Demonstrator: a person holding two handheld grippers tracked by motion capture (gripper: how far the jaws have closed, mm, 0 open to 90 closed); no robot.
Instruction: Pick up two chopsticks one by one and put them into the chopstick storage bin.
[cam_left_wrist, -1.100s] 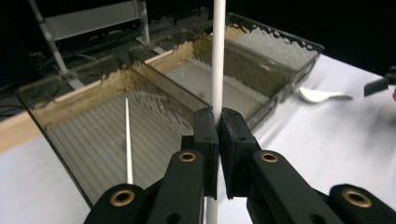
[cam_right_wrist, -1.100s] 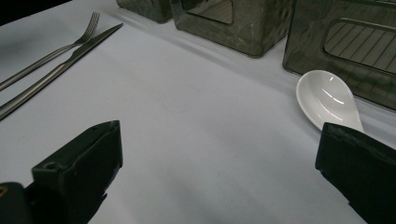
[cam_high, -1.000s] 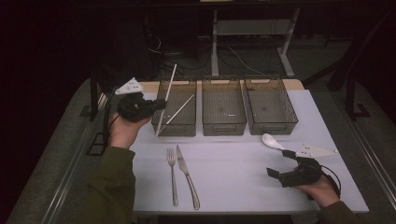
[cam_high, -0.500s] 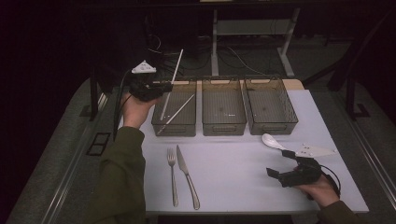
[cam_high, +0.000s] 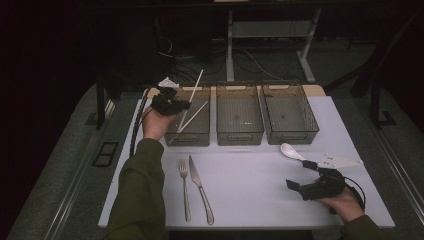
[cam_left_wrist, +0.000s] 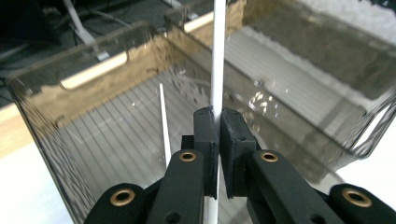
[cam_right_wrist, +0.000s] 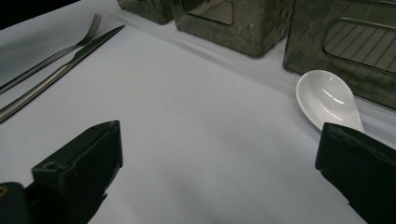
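Observation:
My left gripper (cam_high: 174, 104) hovers over the left edge of the left clear bin (cam_high: 200, 139), shut on a white chopstick (cam_high: 198, 80) that stands steeply and leans to the far right. In the left gripper view the jaws (cam_left_wrist: 218, 116) pinch this chopstick (cam_left_wrist: 217, 60) above the bin floor. A second white chopstick (cam_left_wrist: 163, 121) leans inside the same bin (cam_high: 196, 114). My right gripper (cam_high: 298, 175) rests open near the front right of the white mat. A white ceramic spoon (cam_high: 290, 150) lies just beyond it, close to the right jaw (cam_right_wrist: 329, 100).
Two more clear bins, middle (cam_high: 239, 136) and right (cam_high: 291, 136), stand in a row beside the left one. A fork (cam_high: 185, 192) and a knife (cam_high: 201, 190) lie side by side on the white mat (cam_high: 250, 200). Dark floor and cables lie past the table.
My left gripper has carried the chopstick to the right and lower, from beside the table's left edge to over the left bin. The right gripper has stayed put.

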